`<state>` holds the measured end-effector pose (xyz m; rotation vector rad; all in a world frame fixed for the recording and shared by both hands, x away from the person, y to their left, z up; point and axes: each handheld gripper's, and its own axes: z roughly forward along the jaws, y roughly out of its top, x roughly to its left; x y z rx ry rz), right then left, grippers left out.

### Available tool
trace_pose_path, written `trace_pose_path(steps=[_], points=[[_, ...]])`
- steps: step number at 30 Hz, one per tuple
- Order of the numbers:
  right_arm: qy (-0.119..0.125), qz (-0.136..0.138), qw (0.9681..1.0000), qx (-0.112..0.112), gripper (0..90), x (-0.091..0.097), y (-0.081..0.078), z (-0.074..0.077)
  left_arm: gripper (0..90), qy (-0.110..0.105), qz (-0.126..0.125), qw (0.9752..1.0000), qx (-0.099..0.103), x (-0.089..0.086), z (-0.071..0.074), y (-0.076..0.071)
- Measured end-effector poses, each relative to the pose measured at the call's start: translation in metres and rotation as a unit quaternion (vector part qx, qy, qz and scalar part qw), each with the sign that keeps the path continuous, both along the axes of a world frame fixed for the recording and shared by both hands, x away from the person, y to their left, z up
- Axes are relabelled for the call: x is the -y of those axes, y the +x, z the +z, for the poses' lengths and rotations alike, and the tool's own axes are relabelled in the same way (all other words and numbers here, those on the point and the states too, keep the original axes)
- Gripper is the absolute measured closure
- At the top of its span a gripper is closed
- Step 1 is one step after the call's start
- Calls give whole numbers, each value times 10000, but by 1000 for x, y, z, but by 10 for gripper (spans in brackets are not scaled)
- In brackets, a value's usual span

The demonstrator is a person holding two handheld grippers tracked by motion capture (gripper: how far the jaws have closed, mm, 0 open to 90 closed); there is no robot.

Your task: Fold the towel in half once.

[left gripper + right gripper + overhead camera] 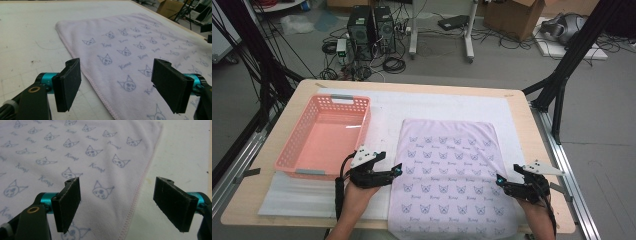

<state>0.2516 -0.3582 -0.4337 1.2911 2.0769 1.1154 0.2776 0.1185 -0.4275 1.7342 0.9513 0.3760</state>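
Cloth (449, 175) lies flat on the desk (532, 140), right of the basket (324, 135). I hold my left tool (398, 170) and right tool (499, 180) apart at its side edges; folding not begun.

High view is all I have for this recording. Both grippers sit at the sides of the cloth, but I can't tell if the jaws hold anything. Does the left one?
Observer: No. In the left gripper view the left gripper has its jaws wide apart over the stitched side edge of the lilac towel, with nothing pinched between them.
Operator: And the right one?
Observer: The right gripper is open too, its jaws straddling the towel's opposite hem without pressing on it.
Operator: What is that print on the towel?
Observer: Up close it is small cat faces with a short cursive word between them; the word is too blurred to read.
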Motion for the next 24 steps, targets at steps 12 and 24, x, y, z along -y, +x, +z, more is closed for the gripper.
trace_pose_path(steps=[12, 24], points=[[159, 176, 9993, -283, 200, 5, 7, -4, 285, 59, -40, 9999, -120, 19, -3, 25], [408, -18, 9977, -540, 265, 14, 38, -5, 416, 210, 363, 9983, -396, 30, -9, 69]])
